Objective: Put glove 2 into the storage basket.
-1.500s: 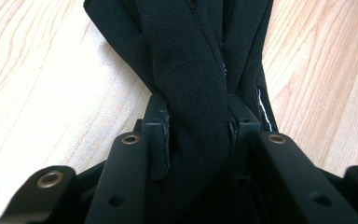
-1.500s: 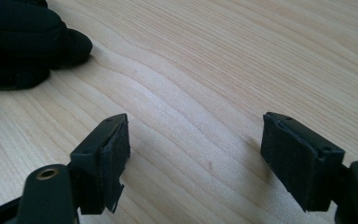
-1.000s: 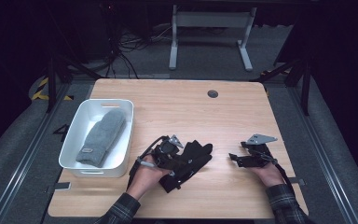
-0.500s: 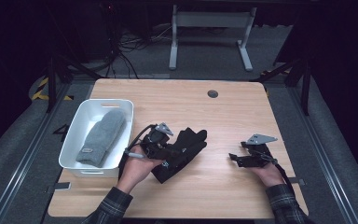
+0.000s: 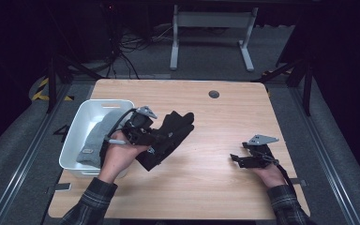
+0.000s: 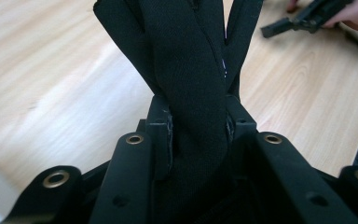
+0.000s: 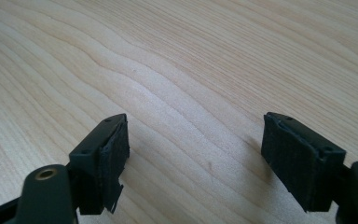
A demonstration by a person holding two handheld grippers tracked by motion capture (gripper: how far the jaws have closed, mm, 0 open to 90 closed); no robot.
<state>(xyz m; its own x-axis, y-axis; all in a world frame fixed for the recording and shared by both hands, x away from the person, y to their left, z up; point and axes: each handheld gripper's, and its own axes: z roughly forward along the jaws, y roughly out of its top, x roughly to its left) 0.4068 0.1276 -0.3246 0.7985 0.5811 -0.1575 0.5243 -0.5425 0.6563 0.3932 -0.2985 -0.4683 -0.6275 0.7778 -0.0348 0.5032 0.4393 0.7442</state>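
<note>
Black glove (image 5: 168, 136) clamped in the left tool (image 5: 153, 139), lifted off the bench (image 5: 206, 187).

A second ago the glove lay on the bench; now it hangs clear of the wood, just at 3 o'clock of the white bin (image 5: 77, 136), which holds a grey glove (image 5: 93, 140). It looks bound for the bin. The right tool (image 5: 236, 158) rests at 3 o'clock, jaws wide and empty. Open bench lies between the tools; the bin's near rim is the edge to clear.
</note>
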